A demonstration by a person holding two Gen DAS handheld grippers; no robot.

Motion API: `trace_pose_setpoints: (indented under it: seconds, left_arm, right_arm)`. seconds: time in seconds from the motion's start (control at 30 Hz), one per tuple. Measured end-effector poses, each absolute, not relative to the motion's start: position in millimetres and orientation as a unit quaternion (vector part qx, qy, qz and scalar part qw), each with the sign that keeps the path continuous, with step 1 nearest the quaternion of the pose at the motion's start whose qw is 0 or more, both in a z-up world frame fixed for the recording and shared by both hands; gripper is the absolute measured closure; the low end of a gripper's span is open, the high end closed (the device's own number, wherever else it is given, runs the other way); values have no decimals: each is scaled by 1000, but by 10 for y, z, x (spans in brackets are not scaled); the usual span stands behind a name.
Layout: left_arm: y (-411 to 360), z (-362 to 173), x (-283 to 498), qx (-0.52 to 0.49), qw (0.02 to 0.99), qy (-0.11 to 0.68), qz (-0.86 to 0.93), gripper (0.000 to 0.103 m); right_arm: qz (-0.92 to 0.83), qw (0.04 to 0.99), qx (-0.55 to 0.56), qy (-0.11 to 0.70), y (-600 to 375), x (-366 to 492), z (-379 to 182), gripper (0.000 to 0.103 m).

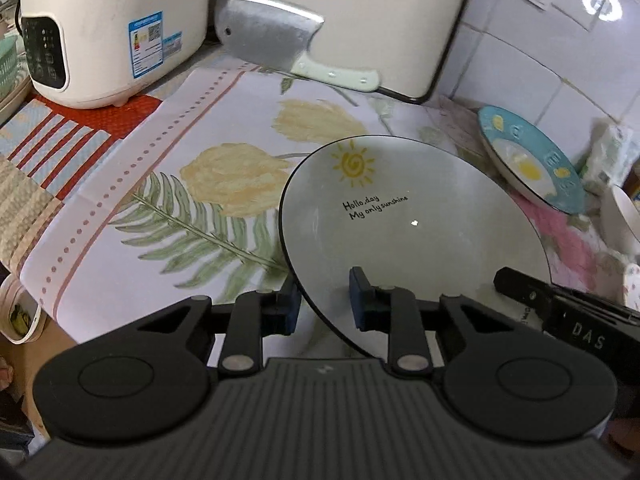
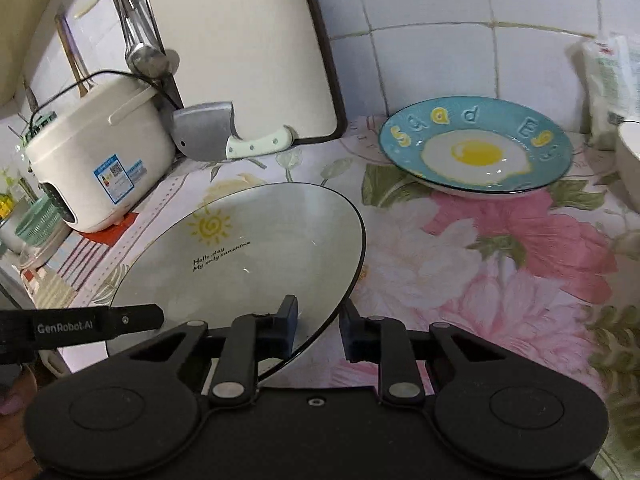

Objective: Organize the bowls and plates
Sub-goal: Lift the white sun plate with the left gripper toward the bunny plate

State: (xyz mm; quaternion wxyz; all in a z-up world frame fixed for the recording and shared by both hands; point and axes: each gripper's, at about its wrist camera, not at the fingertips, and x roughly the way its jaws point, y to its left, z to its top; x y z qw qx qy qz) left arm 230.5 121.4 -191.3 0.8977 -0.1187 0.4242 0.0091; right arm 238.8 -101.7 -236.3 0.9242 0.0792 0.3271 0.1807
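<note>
A white plate (image 1: 420, 220) with a yellow sun and black lettering is held by its near rim from both sides, tilted above the floral cloth. My left gripper (image 1: 326, 304) is shut on its left rim, with the edge between the blue pads. On the plate's right rim my right gripper (image 2: 320, 324) is shut too. A blue plate (image 2: 476, 148) with a fried-egg picture rests on the cloth to the right, near the tiled wall. The same white plate (image 2: 248, 256) fills the middle of the right wrist view.
A white rice cooker (image 1: 108, 32) stands at the back left. A cleaver (image 1: 272, 36) leans on a cream cutting board (image 1: 360, 20) against the wall. Part of a white bowl (image 2: 630, 152) and a packet (image 2: 612, 80) sit at the far right.
</note>
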Motion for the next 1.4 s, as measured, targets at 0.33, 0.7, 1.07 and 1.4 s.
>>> trace_pose_setpoints:
  seconds: [0.33, 0.7, 1.07, 1.4]
  left_arm:
    - [644, -1616, 1970, -97, 901, 421, -38, 79]
    - [188, -1681, 1994, -99, 893, 434, -67, 79]
    - [0, -1947, 2194, -58, 881, 462, -87, 77]
    - [-8, -1922, 2217, -78, 863, 490, -90, 77]
  right_arm:
    - [149, 932, 85, 318, -1567, 1797, -2099, 76]
    - [125, 940, 60, 312, -1987, 1721, -2130, 76]
    - [93, 938, 61, 329, -2040, 1848, -2462, 75]
    - [92, 938, 25, 335, -2045, 1900, -2398, 75]
